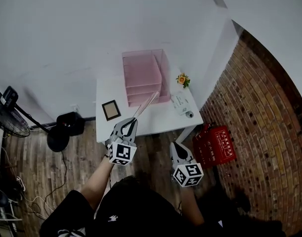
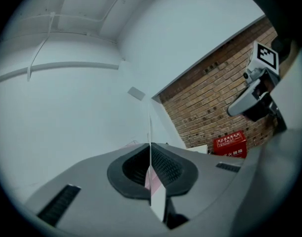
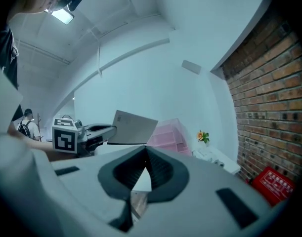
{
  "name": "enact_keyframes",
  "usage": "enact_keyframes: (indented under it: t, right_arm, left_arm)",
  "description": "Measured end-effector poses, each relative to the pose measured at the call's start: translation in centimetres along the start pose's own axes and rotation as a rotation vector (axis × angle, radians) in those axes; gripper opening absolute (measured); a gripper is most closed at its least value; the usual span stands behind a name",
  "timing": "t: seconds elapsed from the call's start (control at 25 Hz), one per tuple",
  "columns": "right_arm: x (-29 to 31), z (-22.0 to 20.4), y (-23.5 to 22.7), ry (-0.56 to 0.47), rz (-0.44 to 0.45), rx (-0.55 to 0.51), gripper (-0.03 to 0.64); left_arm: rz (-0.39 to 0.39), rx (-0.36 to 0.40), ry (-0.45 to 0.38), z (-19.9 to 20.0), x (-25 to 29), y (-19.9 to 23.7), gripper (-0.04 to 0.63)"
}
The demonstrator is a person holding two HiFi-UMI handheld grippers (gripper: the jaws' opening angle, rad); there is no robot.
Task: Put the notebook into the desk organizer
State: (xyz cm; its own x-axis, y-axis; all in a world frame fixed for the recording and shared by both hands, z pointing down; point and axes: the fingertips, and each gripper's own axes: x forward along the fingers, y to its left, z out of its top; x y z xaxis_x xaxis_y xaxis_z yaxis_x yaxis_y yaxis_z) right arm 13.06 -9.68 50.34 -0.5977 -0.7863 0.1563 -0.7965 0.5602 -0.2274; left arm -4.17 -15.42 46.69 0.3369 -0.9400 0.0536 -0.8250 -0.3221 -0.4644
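Note:
My left gripper [image 1: 131,124] is shut on a thin grey notebook [image 1: 147,104], which points up over the near edge of the white table [image 1: 155,122] toward the pink desk organizer [image 1: 143,77]. In the left gripper view the notebook [image 2: 150,132] shows edge-on, pinched between the pads. From the right gripper view I see it as a flat grey sheet [image 3: 134,127] in front of the organizer [image 3: 169,135]. My right gripper [image 1: 176,148] hangs off the table's near right corner, its jaws [image 3: 145,154] shut on nothing.
On the table are a dark framed square [image 1: 111,110], a small flower pot [image 1: 183,79] and white items [image 1: 183,105]. A red box [image 1: 219,144] sits on the floor by the brick wall. Left of the table are a black base [image 1: 66,127] and cables.

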Motion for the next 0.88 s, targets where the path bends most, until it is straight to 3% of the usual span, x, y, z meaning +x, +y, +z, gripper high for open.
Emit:
enact_keyframes:
  t: [0.6,0.88]
  right_arm:
    - [5.0,1.5,-3.8,0.029,-0.013,-0.007,0.002]
    - [9.3,2.9,-5.3,0.036,-0.007,-0.019,0.002]
  left_arm:
    - [0.001,0.139,0.068,-3.4,5.8,0.7,0.011]
    - [-0.035,0.258,0.095,-5.4,9.0,1.3,0.011]
